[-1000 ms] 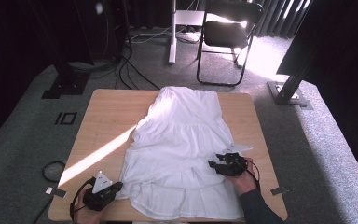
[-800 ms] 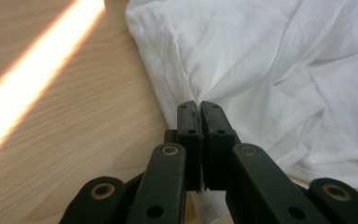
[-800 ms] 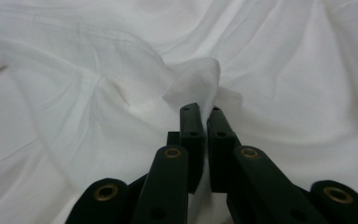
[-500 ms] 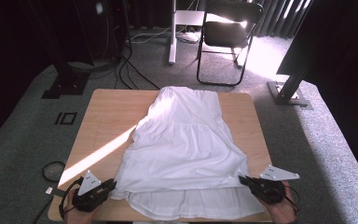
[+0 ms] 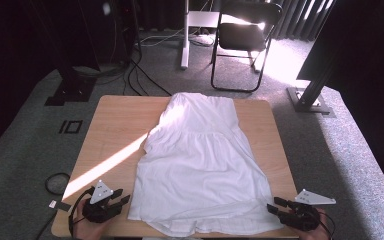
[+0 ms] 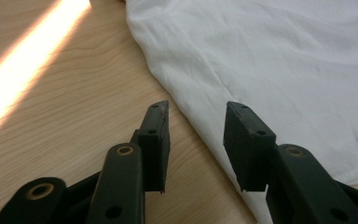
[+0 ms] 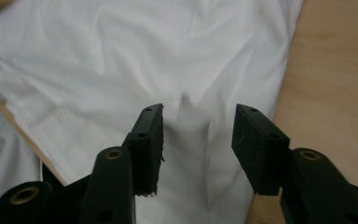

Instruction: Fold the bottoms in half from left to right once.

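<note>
Lying flat down the table's middle, the dress has its hem at the near edge. Left gripper and right gripper flank the hem corners, jaws just opening, gripping nothing.

Seen from high above the near edge of the table, facing forward and down. Seen close from each near corner, looking low across the white dress, shared by all.
</note>
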{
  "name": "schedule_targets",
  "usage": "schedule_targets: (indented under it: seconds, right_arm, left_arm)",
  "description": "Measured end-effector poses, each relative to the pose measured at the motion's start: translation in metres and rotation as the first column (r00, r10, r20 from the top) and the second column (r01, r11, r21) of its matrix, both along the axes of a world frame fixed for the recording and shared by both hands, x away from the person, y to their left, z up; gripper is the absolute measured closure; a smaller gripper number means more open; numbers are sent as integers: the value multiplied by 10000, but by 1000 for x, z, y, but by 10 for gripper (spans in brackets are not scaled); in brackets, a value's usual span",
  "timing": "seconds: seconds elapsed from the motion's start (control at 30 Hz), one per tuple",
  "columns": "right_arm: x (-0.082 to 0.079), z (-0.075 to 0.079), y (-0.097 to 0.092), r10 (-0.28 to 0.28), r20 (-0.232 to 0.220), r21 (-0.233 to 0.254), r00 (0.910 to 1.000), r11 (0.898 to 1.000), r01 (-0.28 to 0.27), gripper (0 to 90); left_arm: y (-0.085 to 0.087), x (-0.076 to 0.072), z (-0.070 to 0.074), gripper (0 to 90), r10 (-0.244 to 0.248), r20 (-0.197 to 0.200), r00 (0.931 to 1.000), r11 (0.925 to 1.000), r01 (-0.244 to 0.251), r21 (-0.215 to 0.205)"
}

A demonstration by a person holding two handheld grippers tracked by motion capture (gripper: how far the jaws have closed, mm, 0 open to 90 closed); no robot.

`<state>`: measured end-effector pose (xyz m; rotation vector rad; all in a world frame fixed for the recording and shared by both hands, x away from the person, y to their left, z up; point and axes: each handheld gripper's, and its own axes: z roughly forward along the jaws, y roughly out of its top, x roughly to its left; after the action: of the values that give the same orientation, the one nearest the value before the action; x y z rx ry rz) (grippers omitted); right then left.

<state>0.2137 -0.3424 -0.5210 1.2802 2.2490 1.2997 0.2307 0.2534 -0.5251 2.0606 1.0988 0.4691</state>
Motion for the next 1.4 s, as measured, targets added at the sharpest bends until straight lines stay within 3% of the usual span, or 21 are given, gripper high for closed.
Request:
schedule_targets:
  seconds: [0.07,0.17,0.2,0.23,0.37,0.47,0.57,0.67,0.73,0.87,1.0,1.17,1.3,1.4]
  right_arm:
    - [6,6,2,-150,294,283,9995,9995,141,507]
    - [17,7,8,-355,322,3,9988,9994,355,516]
    - [23,3,11,-404,258,-96,9989,9991,406,526]
    - [36,-8,17,-514,-88,-347,9986,9981,511,526]
    - [50,-31,22,-711,-672,-840,9952,9943,653,487]
    - [43,-39,24,-586,-695,-1267,9959,9907,495,425]
    - [29,-38,21,-252,-669,-1280,9974,9916,164,363]
    - [12,-40,16,99,-709,-1478,9974,9888,-203,315]
    - [4,-40,10,241,-728,-1332,9971,9905,-336,300]
    - [4,-31,-4,-177,-250,-848,9995,9963,155,333]
    - [23,-16,-3,-443,373,-676,9983,9966,468,411]
    - [70,-6,12,-453,693,-776,9966,9957,506,433]
    - [111,-4,32,-335,806,-1272,9962,9909,436,436]
    - [138,-4,45,-305,893,-1500,9955,9877,437,436]
  left_arm:
    - [-3,4,-3,592,-4,-114,9999,10000,3,-57]
    - [-8,9,-5,577,-103,-214,9997,9999,100,-139]
    - [-15,13,-9,577,-241,-262,9994,9997,238,-102]
    - [-18,15,-11,564,-294,-323,9990,9996,292,-57]
    - [-33,19,-17,539,-557,-598,9967,9982,569,183]
    - [-43,14,-20,521,-953,-700,9930,9941,986,461]
    - [-50,6,-25,514,-1258,-837,9885,9891,1314,658]
    - [-50,-4,-25,505,-1533,-865,9844,9859,1583,542]
    - [-49,-8,-25,506,-1725,-885,9810,9828,1774,507]
    - [-42,-4,-21,491,-1399,-590,9884,9901,1405,62]
    - [-35,15,-14,477,-728,-129,9973,9973,727,-44]
    - [-31,58,1,439,65,434,9990,10000,-68,61]
    - [-35,101,7,413,626,530,9966,9980,-628,30]
    - [-41,131,7,386,961,273,9950,9953,-963,86]
